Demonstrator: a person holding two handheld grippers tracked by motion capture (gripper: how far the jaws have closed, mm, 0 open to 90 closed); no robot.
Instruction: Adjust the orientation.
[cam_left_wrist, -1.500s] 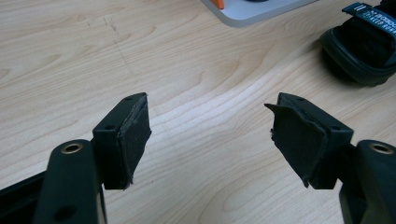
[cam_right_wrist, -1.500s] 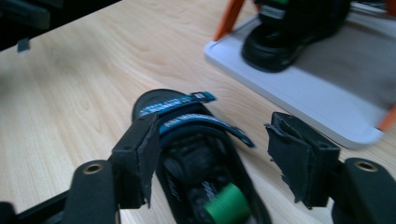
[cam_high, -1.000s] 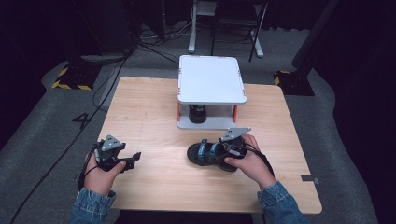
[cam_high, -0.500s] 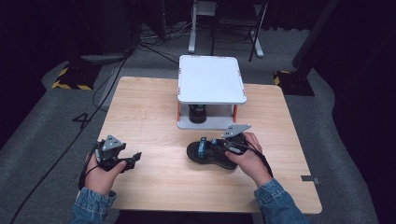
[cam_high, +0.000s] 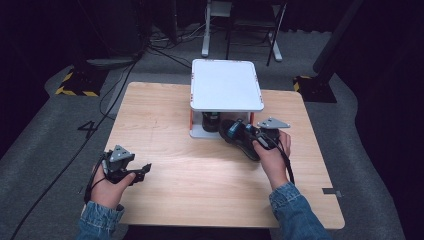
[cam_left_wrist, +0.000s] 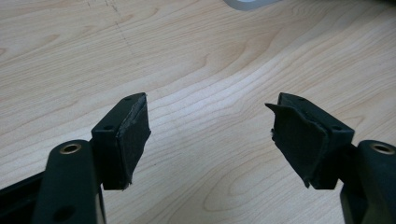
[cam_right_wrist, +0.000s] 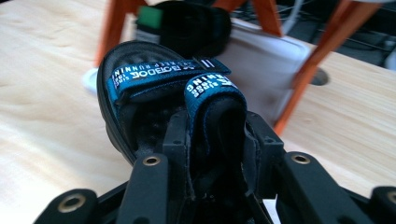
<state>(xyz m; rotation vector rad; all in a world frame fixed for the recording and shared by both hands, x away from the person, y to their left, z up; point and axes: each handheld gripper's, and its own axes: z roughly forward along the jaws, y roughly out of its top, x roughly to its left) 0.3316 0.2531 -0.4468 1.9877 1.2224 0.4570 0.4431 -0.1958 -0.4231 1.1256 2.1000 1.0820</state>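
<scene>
Right gripper view looks along the right gripper (cam_right_wrist: 217, 144), whose jaws are closed on the blue strap (cam_right_wrist: 212, 93) of a black sandal (cam_right_wrist: 140, 88). Its toe points at a small rack with orange legs (cam_right_wrist: 303, 74) and a white base (cam_right_wrist: 266, 60); a second dark sandal (cam_right_wrist: 196, 23) sits under the rack. From the high view, the held sandal (cam_high: 239, 136) lies just in front of the white-topped rack (cam_high: 225, 85) on the wooden table (cam_high: 165, 115). The left gripper (cam_left_wrist: 210, 135) hangs over bare wood near the table's front left corner, jaws wide apart and empty.
</scene>
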